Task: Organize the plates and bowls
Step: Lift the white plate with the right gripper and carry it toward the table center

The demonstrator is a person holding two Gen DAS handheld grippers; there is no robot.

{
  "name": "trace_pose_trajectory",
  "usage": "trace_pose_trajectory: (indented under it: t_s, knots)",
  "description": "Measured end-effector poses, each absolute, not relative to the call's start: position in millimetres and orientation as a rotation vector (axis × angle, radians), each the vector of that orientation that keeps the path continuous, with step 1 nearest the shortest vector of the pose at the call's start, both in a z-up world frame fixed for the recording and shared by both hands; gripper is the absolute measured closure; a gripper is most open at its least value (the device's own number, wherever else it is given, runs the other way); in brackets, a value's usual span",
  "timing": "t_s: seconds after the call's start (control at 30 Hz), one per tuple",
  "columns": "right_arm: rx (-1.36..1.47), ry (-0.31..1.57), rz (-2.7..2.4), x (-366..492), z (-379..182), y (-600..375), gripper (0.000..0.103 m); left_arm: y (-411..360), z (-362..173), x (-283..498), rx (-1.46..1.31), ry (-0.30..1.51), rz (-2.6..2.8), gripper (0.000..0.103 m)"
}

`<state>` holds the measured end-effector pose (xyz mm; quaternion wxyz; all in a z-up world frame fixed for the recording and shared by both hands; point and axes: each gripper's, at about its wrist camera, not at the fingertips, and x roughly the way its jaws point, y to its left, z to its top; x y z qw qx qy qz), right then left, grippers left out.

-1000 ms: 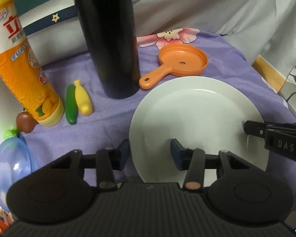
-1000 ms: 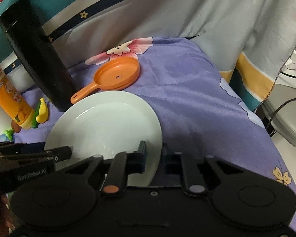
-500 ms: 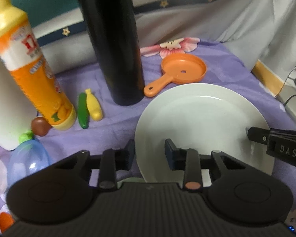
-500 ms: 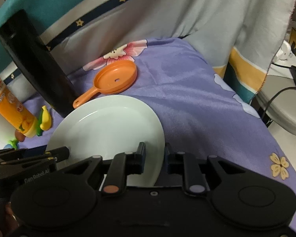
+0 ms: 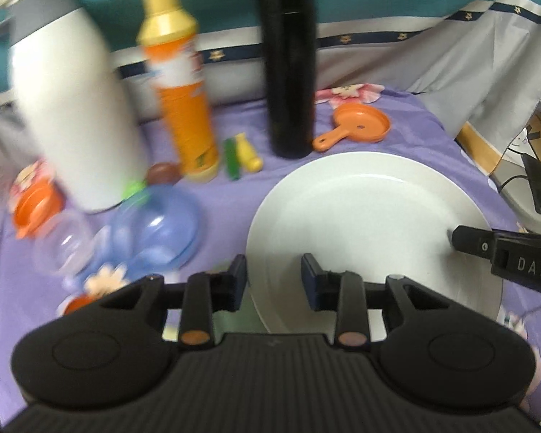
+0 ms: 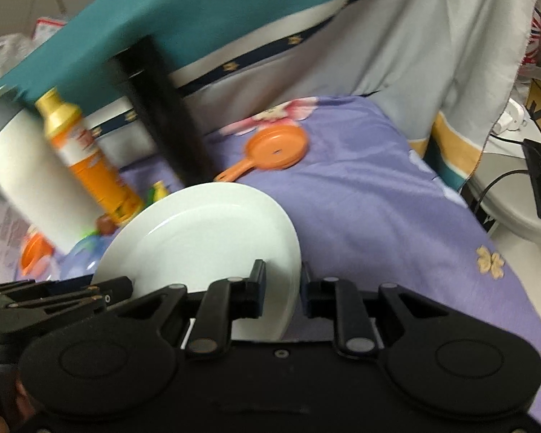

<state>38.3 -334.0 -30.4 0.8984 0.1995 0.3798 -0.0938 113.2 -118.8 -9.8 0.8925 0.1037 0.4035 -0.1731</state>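
1 white plate [image 5: 364,223] is held between 2 grippers: the left gripper [image 5: 273,281] has its jaws clamped on the plate's near left rim, and the right gripper [image 6: 282,290] is clamped on the plate's right rim, its tip reaching in at the right of the left view and marked "DAS". Ahead of the left gripper stand 1 black flask [image 5: 288,68], 1 orange bottle [image 5: 180,83] with blurred writing, and 1 white jug [image 5: 72,108]. 1 blue bowl [image 5: 155,227] sits left of the plate, 1 orange toy pan [image 5: 357,126] beyond it, all on 1 purple cloth [image 6: 378,216].
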Motion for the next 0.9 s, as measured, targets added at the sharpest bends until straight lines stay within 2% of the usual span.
trace_pose_trajectory:
  t_s: [0.47,0.9]
  knots:
    - [0.333,0.817,-0.050,-19,-4,-225,0.083,7,-10,33,0.118,0.865,-0.265,0.071]
    - [0.234,0.888,0.066,-41,-3,-125,0.083,104,-26,-12,0.055,0.889,-0.187,0.071]
